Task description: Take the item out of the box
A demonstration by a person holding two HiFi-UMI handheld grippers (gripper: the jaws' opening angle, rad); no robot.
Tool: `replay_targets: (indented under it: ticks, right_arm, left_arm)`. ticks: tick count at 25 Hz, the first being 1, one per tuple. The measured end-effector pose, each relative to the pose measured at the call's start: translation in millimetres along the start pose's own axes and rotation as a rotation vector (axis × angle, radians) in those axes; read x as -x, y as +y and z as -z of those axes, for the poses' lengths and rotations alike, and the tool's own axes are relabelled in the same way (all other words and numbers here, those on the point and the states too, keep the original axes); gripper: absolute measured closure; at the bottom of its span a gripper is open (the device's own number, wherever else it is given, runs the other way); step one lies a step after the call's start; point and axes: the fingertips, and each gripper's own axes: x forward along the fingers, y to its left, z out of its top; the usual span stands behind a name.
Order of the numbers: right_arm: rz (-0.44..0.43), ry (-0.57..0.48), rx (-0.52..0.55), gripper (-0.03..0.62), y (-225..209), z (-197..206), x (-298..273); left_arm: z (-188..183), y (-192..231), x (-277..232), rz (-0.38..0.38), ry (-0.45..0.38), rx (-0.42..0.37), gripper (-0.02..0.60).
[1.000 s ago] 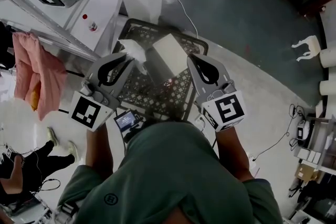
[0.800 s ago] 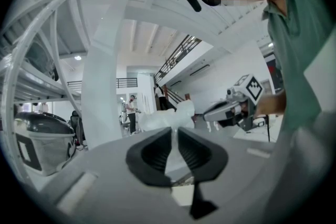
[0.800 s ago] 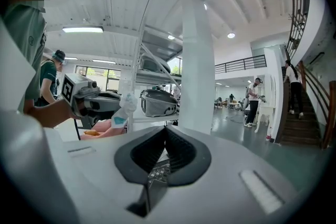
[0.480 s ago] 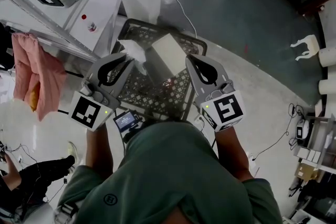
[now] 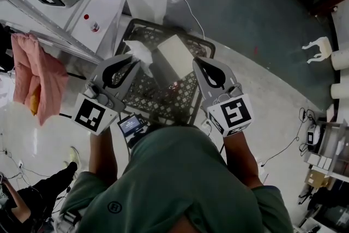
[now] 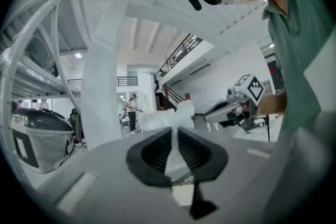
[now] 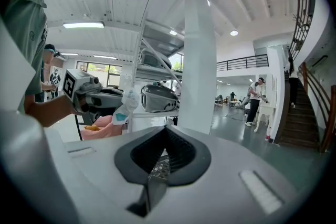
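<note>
A crumpled white packet (image 5: 139, 52) is held pinched between the nearly closed jaws of the left gripper (image 5: 132, 58), raised above the left side of the black mesh crate (image 5: 163, 96). A white box (image 5: 177, 55) is seen lying in the crate. The right gripper (image 5: 197, 60) is held over the crate's right side, its jaws closed on nothing.

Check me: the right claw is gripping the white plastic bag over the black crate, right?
No, the left claw grips the white plastic bag over the black crate; the right claw is shut on nothing. The head view shows it.
</note>
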Motion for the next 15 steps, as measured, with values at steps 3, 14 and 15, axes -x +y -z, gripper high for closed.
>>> replay_targets:
  ticks: [3,14,15]
  right_arm:
    - [-0.006,0.003,-0.005,0.589,2,2,-1]
    - [-0.015,0.022,-0.022,0.589,-17,11,-14]
    - [-0.015,0.023,-0.022,0.589,-18,12,-15]
  left_arm:
    - [4,0,0,0.0,0.006,0.007,0.545]
    - [16,10,-24,0.011,0.028,0.021,0.545]
    - [17,11,-25,0.012,0.029,0.022,0.545]
